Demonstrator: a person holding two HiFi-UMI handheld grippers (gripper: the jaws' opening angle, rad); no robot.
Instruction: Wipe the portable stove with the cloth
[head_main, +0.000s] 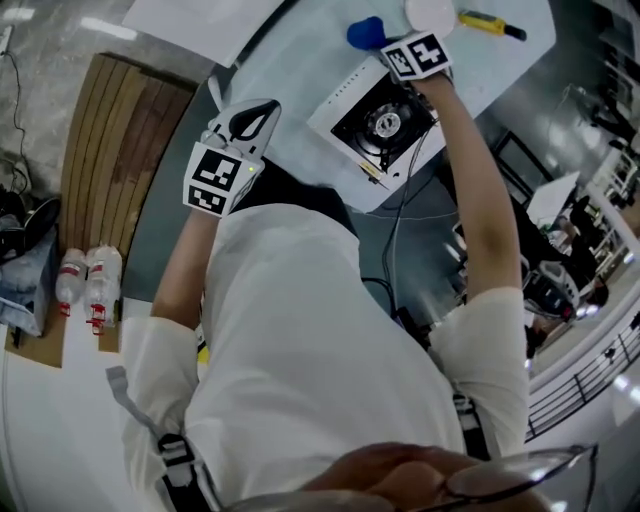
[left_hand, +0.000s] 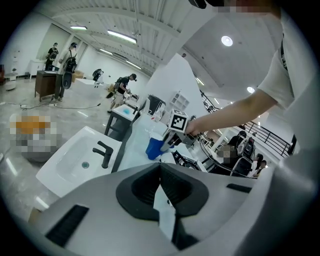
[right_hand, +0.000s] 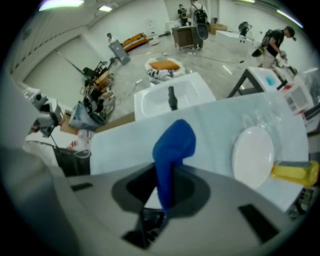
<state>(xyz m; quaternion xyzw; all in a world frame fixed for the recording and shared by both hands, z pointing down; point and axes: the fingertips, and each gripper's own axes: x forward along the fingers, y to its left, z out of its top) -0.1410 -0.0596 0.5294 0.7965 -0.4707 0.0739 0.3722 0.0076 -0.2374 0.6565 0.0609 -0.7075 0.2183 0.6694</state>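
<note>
The right gripper, clamping the blue cloth, is hovering at the portable stove's twelve o'clock edge, nearer than the left gripper, which is waiting at nine o'clock with its jaws together and empty.

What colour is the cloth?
The cloth is blue, clearest in the right gripper view.

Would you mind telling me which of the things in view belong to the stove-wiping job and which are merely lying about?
Part of the job:
- portable stove
- blue cloth, clamped in the jaws of the right gripper

Lying about:
- white plate
- yellow-handled tool
- two bottles
- sink
</note>
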